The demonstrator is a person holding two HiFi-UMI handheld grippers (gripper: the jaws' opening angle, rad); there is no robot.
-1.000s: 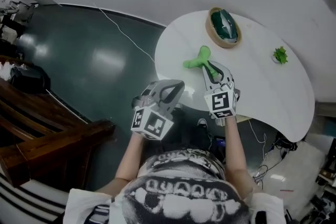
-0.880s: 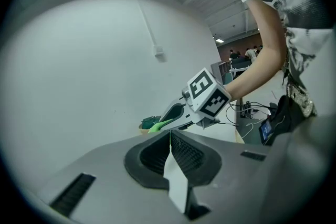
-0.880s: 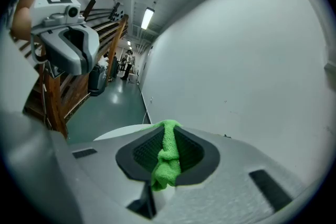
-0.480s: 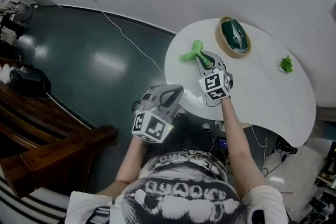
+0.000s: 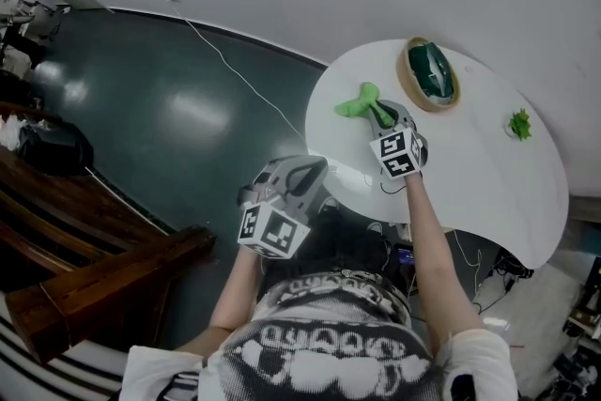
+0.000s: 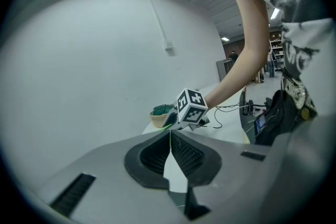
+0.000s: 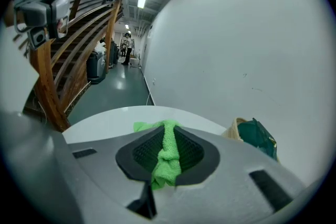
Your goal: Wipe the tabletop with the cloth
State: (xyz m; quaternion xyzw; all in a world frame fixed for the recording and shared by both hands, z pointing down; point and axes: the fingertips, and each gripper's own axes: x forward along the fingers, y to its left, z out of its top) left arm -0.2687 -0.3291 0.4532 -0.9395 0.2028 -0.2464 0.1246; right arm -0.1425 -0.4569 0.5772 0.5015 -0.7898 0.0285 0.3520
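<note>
Dragged leftward across the tabletop (image 5: 470,174), the cloth (image 5: 358,102) stays pinched in the right gripper (image 5: 380,116) (left gripper (image 5: 313,168) clenched, empty).

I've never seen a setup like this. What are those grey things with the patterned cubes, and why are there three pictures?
There is no robot here: a person holds a two-jaw gripper in each hand. One picture comes from a camera on the person's head, looking down. The other two come from cameras riding on the grippers. The right gripper is shut on a green cloth at a round white table. The left gripper is shut and empty, beside the table. Also on the table are a tan bowl holding something dark green, and a small green plant.
</note>
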